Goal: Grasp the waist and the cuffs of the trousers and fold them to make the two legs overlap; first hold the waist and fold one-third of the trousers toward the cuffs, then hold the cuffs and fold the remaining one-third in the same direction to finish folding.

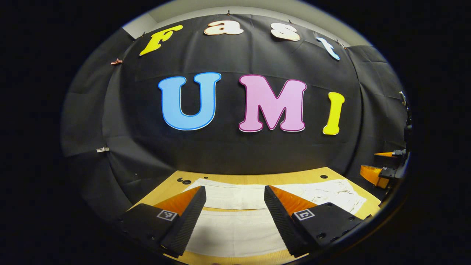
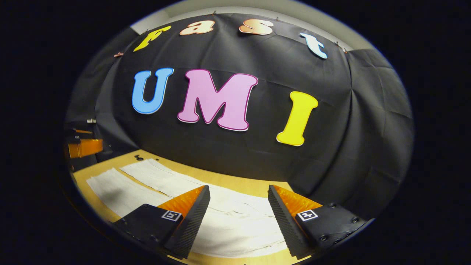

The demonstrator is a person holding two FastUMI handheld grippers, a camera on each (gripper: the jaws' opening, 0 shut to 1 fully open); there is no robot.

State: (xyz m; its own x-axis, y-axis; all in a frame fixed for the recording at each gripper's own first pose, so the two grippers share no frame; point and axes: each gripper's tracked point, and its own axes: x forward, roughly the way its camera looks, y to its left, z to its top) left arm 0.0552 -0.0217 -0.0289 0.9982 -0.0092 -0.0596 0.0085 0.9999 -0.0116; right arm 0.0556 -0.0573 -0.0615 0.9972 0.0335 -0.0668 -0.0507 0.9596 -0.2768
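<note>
Black cloth hangs as the booth's back wall [image 1: 235,147], and below it a pale wooden table [image 1: 257,179] carries the white trousers [image 1: 235,232], spread flat with the two legs lying side by side and a narrow strip of wood showing between them. In the left gripper view my left gripper [image 1: 235,217] hangs just above the nearer leg, its two fingers spread wide apart with nothing between them but cloth farther below; the wrinkled waist end [image 1: 331,193] lies off to the right, and beyond it, at the table's right edge, my right gripper [image 1: 382,165] shows small and side-on. In the right gripper view that right gripper [image 2: 239,217] also stands wide open and holds nothing, poised over the rumpled waist part [image 2: 235,224], while the legs run away to the left toward my left gripper [image 2: 82,145] at the far edge. Each finger carries a small square black-and-white marker tag [image 1: 166,215]; I cannot make out any readable writing on the trousers. Two dark holes [image 1: 184,181] sit in the tabletop near the far left corner.
</note>
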